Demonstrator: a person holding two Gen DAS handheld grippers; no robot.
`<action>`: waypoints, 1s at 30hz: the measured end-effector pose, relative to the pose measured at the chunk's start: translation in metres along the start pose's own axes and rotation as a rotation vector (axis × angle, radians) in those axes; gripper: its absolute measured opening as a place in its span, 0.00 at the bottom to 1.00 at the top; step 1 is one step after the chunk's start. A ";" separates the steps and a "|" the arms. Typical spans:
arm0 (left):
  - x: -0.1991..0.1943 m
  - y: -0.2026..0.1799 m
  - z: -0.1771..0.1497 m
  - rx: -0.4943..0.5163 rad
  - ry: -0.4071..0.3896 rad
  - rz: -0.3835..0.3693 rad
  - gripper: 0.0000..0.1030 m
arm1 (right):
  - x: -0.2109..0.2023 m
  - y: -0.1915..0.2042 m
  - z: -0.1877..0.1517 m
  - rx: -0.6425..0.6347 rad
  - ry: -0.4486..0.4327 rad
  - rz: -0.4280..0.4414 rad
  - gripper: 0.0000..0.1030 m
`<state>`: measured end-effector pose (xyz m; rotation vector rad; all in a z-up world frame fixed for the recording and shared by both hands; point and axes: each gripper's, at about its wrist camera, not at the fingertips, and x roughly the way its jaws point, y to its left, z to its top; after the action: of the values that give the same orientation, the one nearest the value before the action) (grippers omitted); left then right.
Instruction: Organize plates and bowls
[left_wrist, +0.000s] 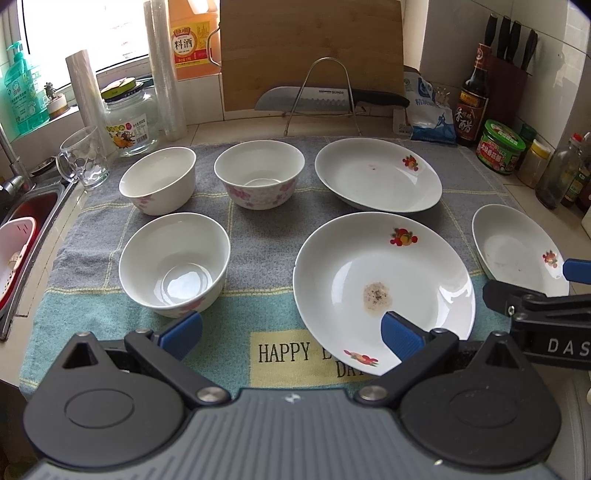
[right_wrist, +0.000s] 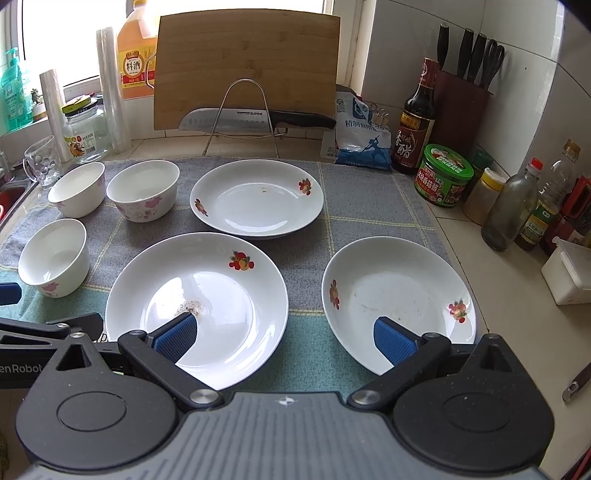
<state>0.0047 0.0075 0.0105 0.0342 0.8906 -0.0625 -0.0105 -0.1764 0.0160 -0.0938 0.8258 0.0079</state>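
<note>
My left tool hangs low over the near edge of the towel that covers the table, its two blue pads spread wide and gripping nothing. Its left pad sits just in front of the near bowl, and its right pad overlaps the near rim of the middle plate, the one with a brown speckled stain at its centre; whether that pad touches the plate I cannot tell. My right tool is released too, pads wide apart: the left pad lies over the near side of that same stained plate, and the right pad over the near rim of the right plate, with bare towel between them. Contact with either plate is not clear. The far plate rests flat behind these two, well apart from both tools. Two more bowls stand upright in the back left, a left one and a flowered one beside it, close together but not touching. In the left view my right tool's arm comes in from the right edge, just by the right plate. Behind the towel a knife lies across a wire rack before a cutting board.
</note>
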 end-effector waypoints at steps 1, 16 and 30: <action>0.000 0.001 0.001 0.004 -0.002 -0.003 0.99 | 0.000 0.001 0.000 -0.002 -0.002 -0.003 1.00; 0.000 0.012 0.013 0.139 -0.100 -0.112 0.99 | -0.009 0.012 0.002 -0.015 -0.073 -0.066 1.00; 0.021 -0.001 0.025 0.274 -0.067 -0.210 0.99 | -0.008 -0.032 -0.023 0.060 -0.072 -0.203 1.00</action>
<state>0.0373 0.0042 0.0100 0.1932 0.8111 -0.3794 -0.0309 -0.2101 0.0089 -0.1204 0.7414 -0.2038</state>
